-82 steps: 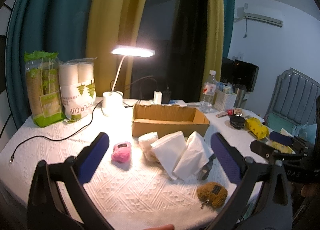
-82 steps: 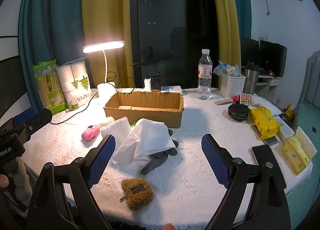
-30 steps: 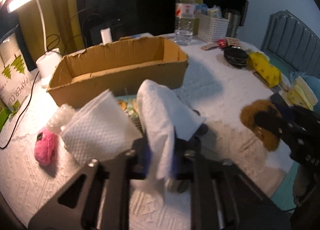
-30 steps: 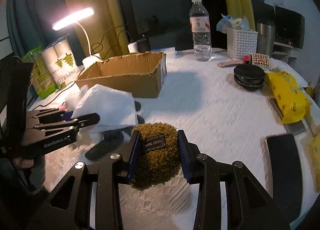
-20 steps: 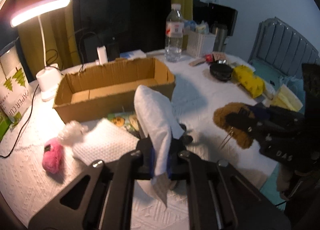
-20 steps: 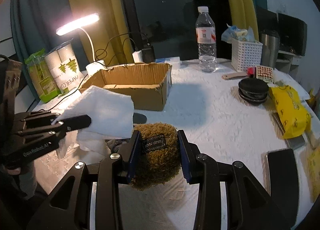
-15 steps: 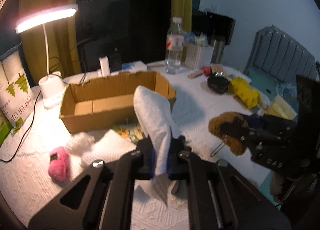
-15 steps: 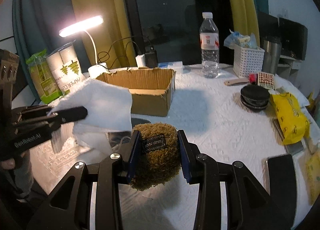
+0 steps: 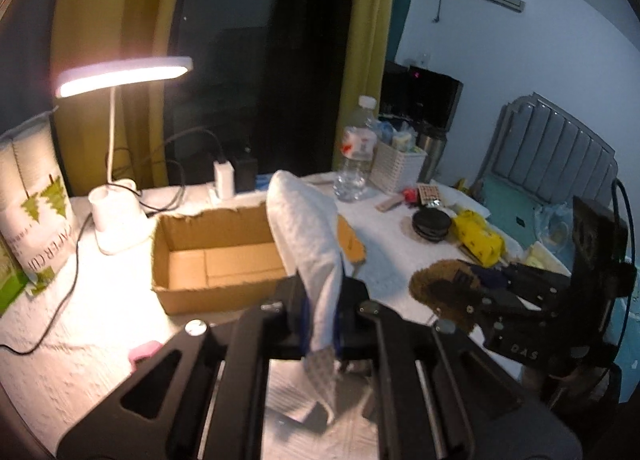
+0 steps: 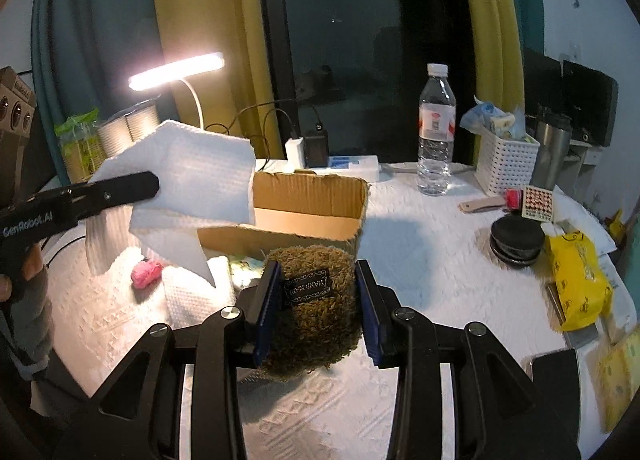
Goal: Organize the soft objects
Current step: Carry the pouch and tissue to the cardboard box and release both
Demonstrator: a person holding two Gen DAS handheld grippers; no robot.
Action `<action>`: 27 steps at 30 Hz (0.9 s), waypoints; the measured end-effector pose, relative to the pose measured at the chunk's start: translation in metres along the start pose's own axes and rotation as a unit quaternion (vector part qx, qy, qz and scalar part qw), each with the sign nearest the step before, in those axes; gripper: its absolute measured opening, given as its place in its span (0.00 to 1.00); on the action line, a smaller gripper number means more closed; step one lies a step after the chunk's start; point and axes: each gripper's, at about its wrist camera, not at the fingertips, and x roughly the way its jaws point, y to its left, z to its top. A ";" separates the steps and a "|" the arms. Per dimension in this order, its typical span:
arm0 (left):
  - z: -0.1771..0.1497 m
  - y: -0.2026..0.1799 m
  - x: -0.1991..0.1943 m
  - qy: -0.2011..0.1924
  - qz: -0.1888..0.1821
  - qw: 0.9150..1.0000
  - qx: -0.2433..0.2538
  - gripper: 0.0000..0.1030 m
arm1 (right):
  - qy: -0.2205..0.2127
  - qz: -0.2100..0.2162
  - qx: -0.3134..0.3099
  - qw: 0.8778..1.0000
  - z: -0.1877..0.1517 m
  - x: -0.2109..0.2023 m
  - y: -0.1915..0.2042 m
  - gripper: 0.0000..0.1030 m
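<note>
Since half a second ago both loads have risen higher above the bench [image 10: 420, 244], and the white cloth [image 10: 192, 176] now hangs level with the near edge of the cardboard box [image 10: 312, 212]. The cloth is pinched between the closed jaws of the left hand-held gripper [image 9: 322, 316], its folded top standing up above the fingers and a loose corner drooping below them. The brown fuzzy pouch [image 10: 314, 308], its dark label facing the camera, is squeezed between the blue pads of the right hand-held gripper [image 10: 316, 308], held in the air just in front of the box. A pink plush [image 10: 147, 272] lies on the bench below the cloth. Behind the box stand a lit desk lamp [image 10: 176, 70] and a water bottle [image 10: 436, 132].
</note>
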 end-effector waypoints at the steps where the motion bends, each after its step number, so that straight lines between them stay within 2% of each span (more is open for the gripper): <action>1: 0.001 0.003 -0.001 -0.002 0.001 1.000 0.000 0.08 | 0.000 0.000 -0.001 1.000 0.002 0.002 0.001 0.37; 9: 0.019 0.024 0.005 -0.022 0.005 1.000 -0.004 0.08 | -0.005 -0.004 -0.015 1.000 0.023 0.017 0.004 0.38; 19: 0.035 0.029 0.036 -0.041 0.002 0.999 -0.010 0.08 | -0.022 -0.003 -0.016 1.000 0.056 0.049 -0.006 0.38; 27: 0.036 0.031 0.082 -0.024 0.010 1.000 -0.009 0.08 | -0.033 0.008 0.004 0.999 0.068 0.080 -0.019 0.38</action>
